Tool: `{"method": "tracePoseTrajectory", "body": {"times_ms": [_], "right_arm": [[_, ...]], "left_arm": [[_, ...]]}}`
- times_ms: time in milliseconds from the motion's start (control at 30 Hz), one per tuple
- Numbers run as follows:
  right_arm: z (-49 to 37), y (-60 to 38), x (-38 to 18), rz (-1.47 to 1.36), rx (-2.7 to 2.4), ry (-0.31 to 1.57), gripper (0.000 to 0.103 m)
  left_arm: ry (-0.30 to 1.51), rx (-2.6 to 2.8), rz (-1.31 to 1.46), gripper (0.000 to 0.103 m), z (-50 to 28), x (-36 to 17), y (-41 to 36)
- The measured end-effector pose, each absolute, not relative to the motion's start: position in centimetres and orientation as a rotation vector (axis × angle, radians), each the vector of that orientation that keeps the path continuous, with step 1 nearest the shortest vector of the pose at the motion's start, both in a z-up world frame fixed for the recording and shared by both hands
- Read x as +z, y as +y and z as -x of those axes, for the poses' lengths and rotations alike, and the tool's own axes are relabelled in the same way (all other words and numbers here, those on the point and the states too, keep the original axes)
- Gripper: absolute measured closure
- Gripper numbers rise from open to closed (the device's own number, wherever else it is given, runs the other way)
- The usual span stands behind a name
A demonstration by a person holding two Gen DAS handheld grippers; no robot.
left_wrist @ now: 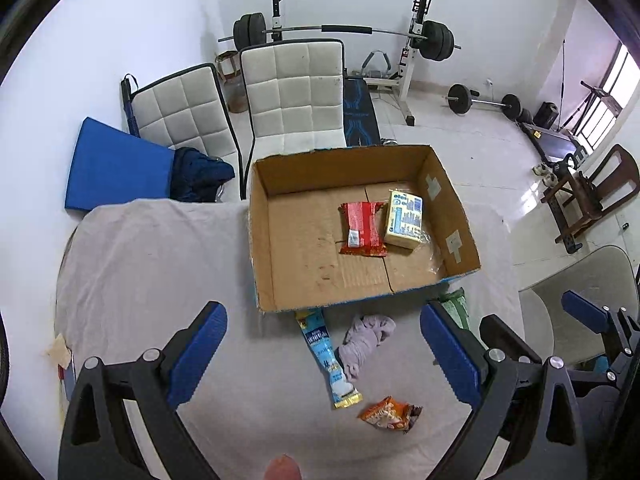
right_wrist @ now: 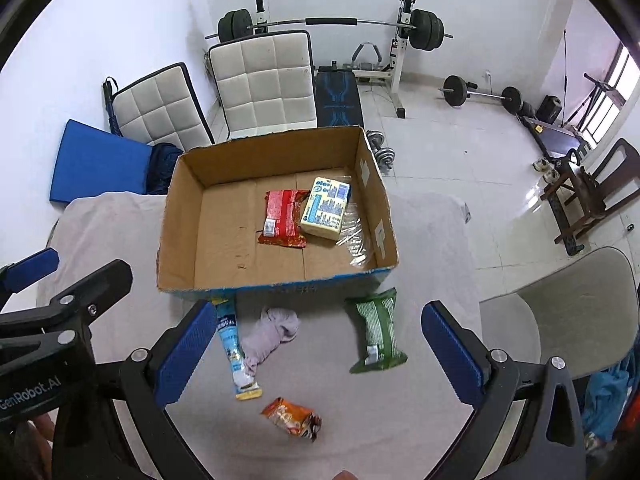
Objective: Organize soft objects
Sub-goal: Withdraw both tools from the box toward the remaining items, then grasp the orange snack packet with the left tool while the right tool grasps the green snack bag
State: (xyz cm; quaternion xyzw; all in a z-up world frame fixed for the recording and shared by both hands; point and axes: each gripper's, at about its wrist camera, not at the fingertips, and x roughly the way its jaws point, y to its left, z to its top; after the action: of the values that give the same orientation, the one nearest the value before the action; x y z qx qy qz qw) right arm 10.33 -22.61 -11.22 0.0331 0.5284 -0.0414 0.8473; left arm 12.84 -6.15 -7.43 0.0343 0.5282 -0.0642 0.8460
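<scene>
An open cardboard box (left_wrist: 280, 292) (right_wrist: 224, 280) stands on the cloth-covered table and holds a red packet (left_wrist: 362, 228) (right_wrist: 282, 218) and a yellow tissue pack (left_wrist: 404, 218) (right_wrist: 325, 208). In front of it lie a blue sachet (left_wrist: 326, 356) (right_wrist: 234, 344), a lilac sock (left_wrist: 366, 342) (right_wrist: 268, 336), a green packet (right_wrist: 376, 330) and an orange packet (left_wrist: 390, 414) (right_wrist: 292, 418). My left gripper (left_wrist: 324, 360) and right gripper (right_wrist: 316, 358) are both open and empty, held above these loose items.
Two white padded chairs (left_wrist: 296, 92) and a blue mat (left_wrist: 116, 164) stand behind the table. A barbell rack (left_wrist: 344, 32) and weights are at the back wall. A grey chair (right_wrist: 568, 312) is at the table's right side.
</scene>
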Motion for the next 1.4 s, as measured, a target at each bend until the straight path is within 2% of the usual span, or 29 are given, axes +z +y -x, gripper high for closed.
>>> {"method": "tracePoseTrajectory", "body": {"times_ms": [133,233,567,767,867,900,967,1000,1067,1233,1400], "right_arm": [[-9.4,-24.3,-12.4,-0.107,-0.077,1.152,0.000],[-9.4,-26.6,-15.2,-0.124,-0.092,1.200,0.000],[-13.2,-32.7,-31.2,-0.129,-0.103,1.481,0.000],[-14.0,-33.3,-37.5,-0.134,-0.067,1.582,0.002],[-14.2,-33.3,-39.7,-0.141,-0.055,1.618,0.012],[-14.1,-33.3,-40.1,-0.141,-0.052,1.631,0.026],[-13.8,-33.0,-40.5,-0.096,-0.050,1.641,0.041],[-13.5,-32.8,-40.4,-0.070,-0.031,1.636,0.052],[-12.6,-32.8,-40.3,-0.040,-0.027,1.639,0.059],[-8.5,-34.0,-40.4,-0.035,-0.026,1.680,0.061],[-5.1,-35.2,-40.5,-0.111,-0.027,1.702,0.061]], "left_arm": [[1.151,-0.099,-0.036,0.004,-12.2,-9.3,-6.1],[1.204,-0.029,-0.023,0.004,-12.2,-12.7,-6.2],[1.483,0.142,0.063,0.004,-13.6,-27.4,-5.2],[1.603,0.176,0.037,0.004,-14.9,-34.0,-5.4],[1.606,0.140,0.023,0.004,-14.2,-34.5,-6.6],[1.611,0.130,0.004,0.004,-13.7,-34.4,-7.1],[1.626,0.093,-0.001,0.004,-12.1,-34.0,-8.0],[1.634,0.088,0.009,0.004,-11.3,-33.8,-8.2],[1.672,0.073,0.038,0.004,-9.5,-33.7,-8.8],[1.775,0.038,0.267,0.004,-5.3,-34.6,-9.8],[1.850,0.024,0.362,0.004,-3.2,-37.9,-11.7]]}}
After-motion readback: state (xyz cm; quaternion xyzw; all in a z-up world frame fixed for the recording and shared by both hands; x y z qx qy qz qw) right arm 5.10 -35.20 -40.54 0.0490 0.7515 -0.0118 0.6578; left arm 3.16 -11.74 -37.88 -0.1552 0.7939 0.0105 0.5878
